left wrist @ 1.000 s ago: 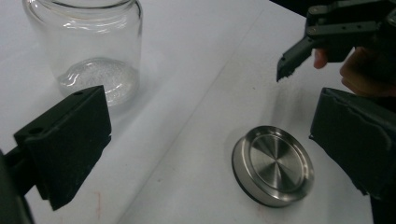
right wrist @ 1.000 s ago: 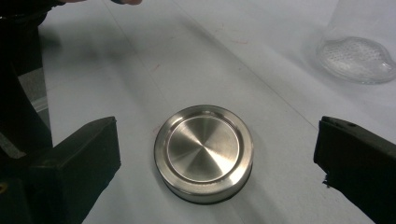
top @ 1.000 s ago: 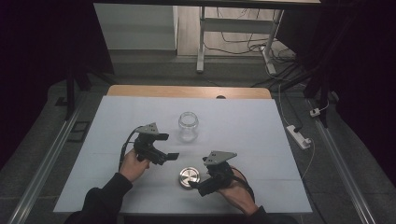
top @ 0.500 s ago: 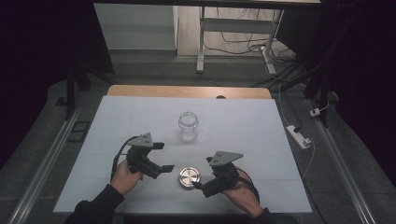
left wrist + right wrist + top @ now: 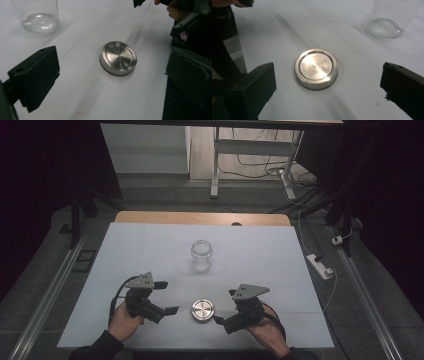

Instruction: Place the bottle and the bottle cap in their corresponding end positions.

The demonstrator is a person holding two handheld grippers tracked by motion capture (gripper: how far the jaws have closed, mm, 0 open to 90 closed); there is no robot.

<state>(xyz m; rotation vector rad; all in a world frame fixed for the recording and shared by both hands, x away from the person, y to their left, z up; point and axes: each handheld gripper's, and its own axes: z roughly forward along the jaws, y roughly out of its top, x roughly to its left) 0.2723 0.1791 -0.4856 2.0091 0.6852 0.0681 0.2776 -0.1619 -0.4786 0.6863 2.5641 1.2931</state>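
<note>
One metal lid (image 5: 203, 310) lies flat on the white table (image 5: 280, 265), with two handheld grippers flanking it. The left gripper (image 5: 166, 297) sits just to the lid's left, its jaws spread wide and holding nothing. The right gripper (image 5: 224, 307) sits just to the lid's right, its jaws likewise wide apart and empty; whether its near jaw tip touches the lid's edge cannot be told from above. In the left gripper view the lid (image 5: 118, 58) lies ahead between the two black jaws, clear of both. In the right gripper view the lid (image 5: 316, 68) lies centred in the gap between that gripper's jaws, touching neither. One clear glass jar (image 5: 201, 254) stands upright and uncapped beyond the lid, well apart from it, toward the table's far edge. Two hands hold the tools: one hand (image 5: 124, 322) left of the lid, the other hand (image 5: 267, 332) right of it.
</note>
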